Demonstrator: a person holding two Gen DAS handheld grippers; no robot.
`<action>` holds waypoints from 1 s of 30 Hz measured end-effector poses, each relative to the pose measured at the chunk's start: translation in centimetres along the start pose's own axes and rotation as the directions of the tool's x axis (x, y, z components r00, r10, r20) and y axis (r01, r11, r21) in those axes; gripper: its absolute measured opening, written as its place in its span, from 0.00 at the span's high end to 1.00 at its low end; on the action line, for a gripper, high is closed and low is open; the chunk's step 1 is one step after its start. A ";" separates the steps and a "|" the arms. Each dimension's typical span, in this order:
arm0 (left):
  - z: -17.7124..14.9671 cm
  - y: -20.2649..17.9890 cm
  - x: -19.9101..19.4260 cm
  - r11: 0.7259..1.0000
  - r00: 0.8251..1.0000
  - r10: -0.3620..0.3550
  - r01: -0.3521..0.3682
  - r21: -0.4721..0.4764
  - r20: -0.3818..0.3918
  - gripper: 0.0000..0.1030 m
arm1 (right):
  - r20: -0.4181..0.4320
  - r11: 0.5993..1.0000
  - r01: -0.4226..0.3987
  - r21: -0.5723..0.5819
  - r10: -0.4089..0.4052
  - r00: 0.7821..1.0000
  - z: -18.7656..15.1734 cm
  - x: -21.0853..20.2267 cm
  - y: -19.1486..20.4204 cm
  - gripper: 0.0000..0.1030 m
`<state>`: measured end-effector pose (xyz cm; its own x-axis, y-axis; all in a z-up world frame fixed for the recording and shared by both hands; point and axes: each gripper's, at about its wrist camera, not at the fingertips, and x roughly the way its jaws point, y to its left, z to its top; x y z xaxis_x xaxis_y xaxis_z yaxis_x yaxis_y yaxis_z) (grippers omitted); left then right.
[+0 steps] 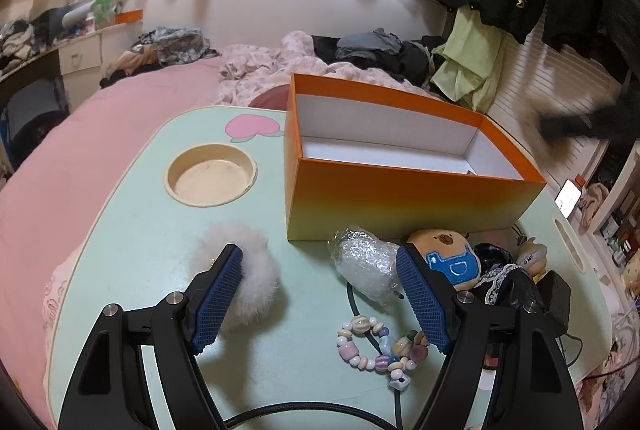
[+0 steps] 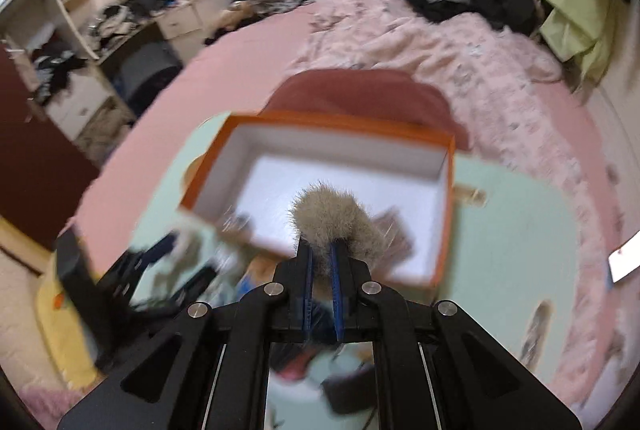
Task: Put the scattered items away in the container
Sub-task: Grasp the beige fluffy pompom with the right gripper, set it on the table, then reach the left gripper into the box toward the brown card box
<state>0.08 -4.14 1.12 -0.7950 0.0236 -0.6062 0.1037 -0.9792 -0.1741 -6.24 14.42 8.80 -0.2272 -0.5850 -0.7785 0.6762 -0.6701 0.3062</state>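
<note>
- Mint-green lap table [image 1: 132, 230] stands on a pink bed [image 1: 60, 157].
- Orange box [image 1: 400, 197], white inside, sits at the table's far side.
- Left gripper [image 1: 320, 294]: jaws wide apart, holding nothing, over a white fluffy scrunchie [image 1: 256, 270], bubble-wrapped bundle [image 1: 364, 262] and bead bracelet [image 1: 376, 346].
- Right gripper [image 2: 320, 250]: jaws clamped on a grey-brown fur scrunchie [image 2: 332, 218], above the box's near edge.

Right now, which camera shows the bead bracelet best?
The left wrist view: the bead bracelet lies sharp on the green table, between the open left claw and its fingers. The right wrist view is blurred; no bracelet can be made out there.
</note>
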 end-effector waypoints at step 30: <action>8.1 -3.9 -1.2 0.984 0.980 -0.139 0.153 0.088 -0.143 0.22 | 0.114 0.982 -0.037 0.186 0.016 0.993 -8.9 1.0 -2.7 0.74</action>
<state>-4.14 -2.02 8.79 -0.7076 0.1883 -0.6810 -0.0721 -0.9780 -0.1955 -2.05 19.70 2.28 -0.2951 -0.6442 -0.7057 0.5417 -0.7212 0.4318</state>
